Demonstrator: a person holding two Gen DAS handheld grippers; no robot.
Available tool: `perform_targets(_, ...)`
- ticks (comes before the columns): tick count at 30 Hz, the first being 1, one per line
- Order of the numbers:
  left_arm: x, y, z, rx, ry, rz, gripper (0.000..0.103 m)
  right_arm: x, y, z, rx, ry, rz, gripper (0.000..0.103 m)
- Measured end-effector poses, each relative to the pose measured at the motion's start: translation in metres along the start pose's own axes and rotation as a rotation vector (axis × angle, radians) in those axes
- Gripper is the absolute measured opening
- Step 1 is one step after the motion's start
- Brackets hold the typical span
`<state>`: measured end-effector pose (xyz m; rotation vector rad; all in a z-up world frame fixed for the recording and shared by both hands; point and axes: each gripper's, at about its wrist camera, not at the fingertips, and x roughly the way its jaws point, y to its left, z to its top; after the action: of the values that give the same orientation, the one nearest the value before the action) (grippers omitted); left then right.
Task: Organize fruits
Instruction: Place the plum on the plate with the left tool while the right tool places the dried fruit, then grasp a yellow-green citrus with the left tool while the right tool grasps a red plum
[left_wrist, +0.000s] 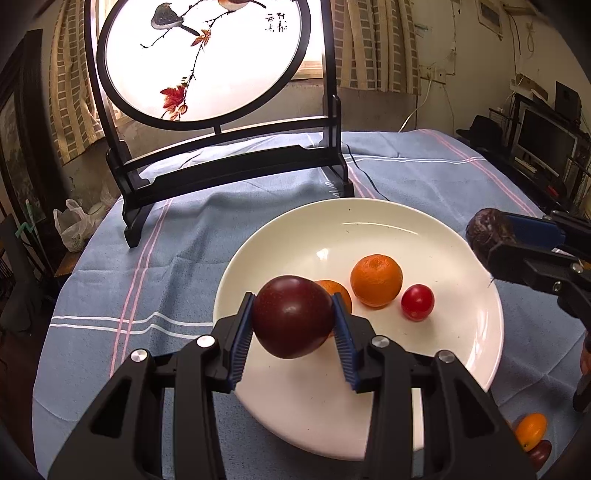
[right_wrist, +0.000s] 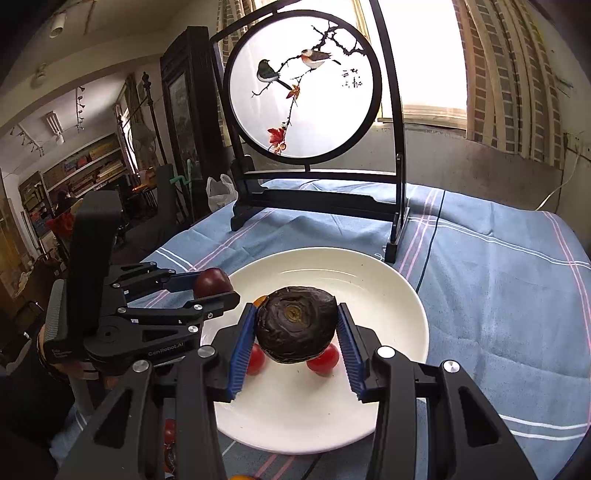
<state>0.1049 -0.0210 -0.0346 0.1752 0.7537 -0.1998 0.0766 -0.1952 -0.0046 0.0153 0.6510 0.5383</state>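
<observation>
Backlit window (right_wrist: 424, 74) behind checked curtains (left_wrist: 380, 48); bookshelves (right_wrist: 88, 166) at left (dim), monitor (left_wrist: 546, 140) at right.

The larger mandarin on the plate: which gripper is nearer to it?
Left. The left gripper, holding a plum, hovers just beside the mandarin; the right gripper hangs over the plate's far rim.

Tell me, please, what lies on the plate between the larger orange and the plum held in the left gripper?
In the left wrist view, a smaller orange sits on the white plate, between the plum and the larger orange, partly hidden by the plum.
</observation>
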Motion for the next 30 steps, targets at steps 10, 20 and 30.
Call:
perform_targets(10, 0.01, -0.003, -0.002, 0.005, 0.022, 0.005, 0.04, 0.02, -0.005, -0.005, 0.014, 0.043, -0.028, 0.044)
perform_targets(20, 0.011, -0.002, -0.001, -0.02, 0.004, 0.011, 0.065, 0.03, -0.022, -0.011, 0.073, 0.045, -0.072, 0.059)
perform_targets(30, -0.01, 0.018, 0.006, -0.091, -0.04, -0.011, 0.067, -0.002, -0.012, 0.003, 0.067, -0.055, -0.032, 0.068)
